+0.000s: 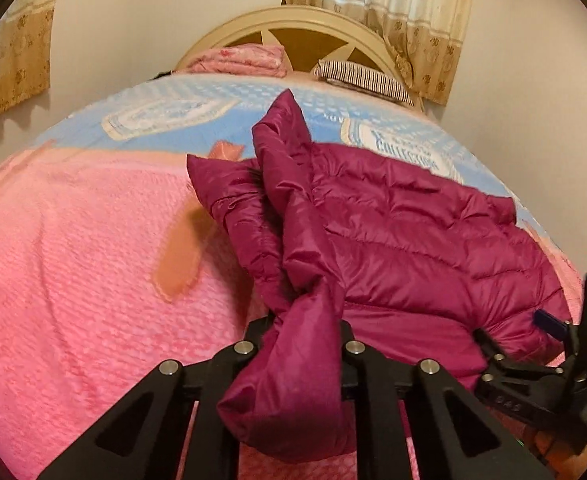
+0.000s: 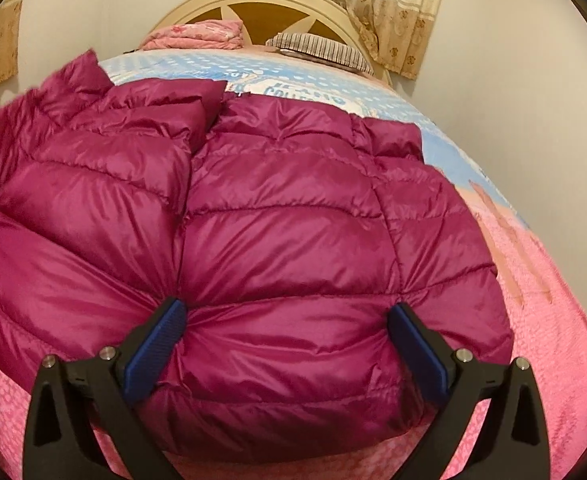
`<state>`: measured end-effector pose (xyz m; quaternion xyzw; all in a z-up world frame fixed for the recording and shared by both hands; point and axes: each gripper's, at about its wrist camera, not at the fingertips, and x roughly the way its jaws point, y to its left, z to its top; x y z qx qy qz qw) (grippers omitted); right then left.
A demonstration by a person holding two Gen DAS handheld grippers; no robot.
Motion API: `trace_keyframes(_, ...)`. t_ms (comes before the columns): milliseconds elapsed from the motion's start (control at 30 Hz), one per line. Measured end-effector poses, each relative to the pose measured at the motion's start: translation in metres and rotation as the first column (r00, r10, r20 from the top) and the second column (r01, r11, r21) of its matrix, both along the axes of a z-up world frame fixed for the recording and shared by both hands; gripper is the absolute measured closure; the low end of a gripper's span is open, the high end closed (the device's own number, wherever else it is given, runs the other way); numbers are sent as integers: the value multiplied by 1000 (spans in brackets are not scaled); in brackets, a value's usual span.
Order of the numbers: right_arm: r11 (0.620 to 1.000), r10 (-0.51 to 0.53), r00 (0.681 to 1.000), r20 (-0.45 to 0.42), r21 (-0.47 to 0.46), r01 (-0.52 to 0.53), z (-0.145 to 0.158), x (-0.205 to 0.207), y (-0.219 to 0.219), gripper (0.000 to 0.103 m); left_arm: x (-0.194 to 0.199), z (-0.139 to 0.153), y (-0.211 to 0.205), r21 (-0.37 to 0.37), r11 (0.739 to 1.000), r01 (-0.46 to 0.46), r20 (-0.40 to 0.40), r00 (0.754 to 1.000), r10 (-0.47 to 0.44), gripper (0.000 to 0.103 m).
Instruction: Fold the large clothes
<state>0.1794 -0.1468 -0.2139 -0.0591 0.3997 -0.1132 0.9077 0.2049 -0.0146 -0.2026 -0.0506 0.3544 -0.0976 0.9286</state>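
A magenta puffer jacket [image 2: 285,216] is being spread on a pink blanket [image 1: 73,248]. Its sleeve [image 1: 293,368] is being pinched tightly by the left gripper [image 1: 299,336]. Its hem is being straddled by the right gripper [image 2: 287,344], jaws wide apart.

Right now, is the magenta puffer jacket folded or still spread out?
Partly folded. The jacket lies spread on the bed, one sleeve bunched in the left gripper.
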Motion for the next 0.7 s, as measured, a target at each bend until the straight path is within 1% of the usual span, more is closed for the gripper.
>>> trace_keyframes(100, 1000, 24, 1000, -4, -3, -24, 0, 4, 23, 1, -9, 14, 22, -26, 999, -28, 19, 999, 29, 91)
trace_keyframes(167, 998, 58, 998, -1, 6, -58, 0, 7, 43, 1, -14, 28, 41, -25, 998, -55, 44, 997, 56, 91)
trace_keyframes(267, 989, 148, 989, -8, -1, -148, 3, 16, 81, 0, -17, 48, 56, 29, 996, -82, 82, 993, 80, 91)
trace_keyframes(367, 977, 212, 977, -18, 28, -211, 14, 18, 92, 2, -15, 67, 57, 92, 992, -84, 129, 989, 72, 91)
trace_keyframes(433, 973, 231, 973, 1, 27, -231, 28, 9, 83, 2, -18, 81, 45, 127, 990, -59, 164, 986, 38, 91)
trace_keyframes(500, 976, 215, 976, 29, 15, -215, 37, 0, 60, 2, -20, 94, 19, 177, 984, -19, 204, 979, -18, 91)
trace_keyframes(567, 989, 144, 989, 43, 27, -145, 45, -7, 17, 1, -18, 104, -12, 223, 975, 21, 239, 968, -76, 91)
trace_keyframes(600, 993, 113, 993, 43, 29, -114, 46, -6, 6, 1, -18, 108, -33, 244, 969, 49, 255, 960, -113, 91)
trace_keyframes(667, 999, 36, 999, 32, 11, -36, 42, -9, -35, 1, -18, 112, -63, 275, 956, 100, 268, 947, -176, 91)
trace_keyframes(700, 1000, 15, 1000, 26, 3, -15, 41, -10, -42, 1, -19, 112, -87, 297, 945, 139, 271, 936, -223, 91)
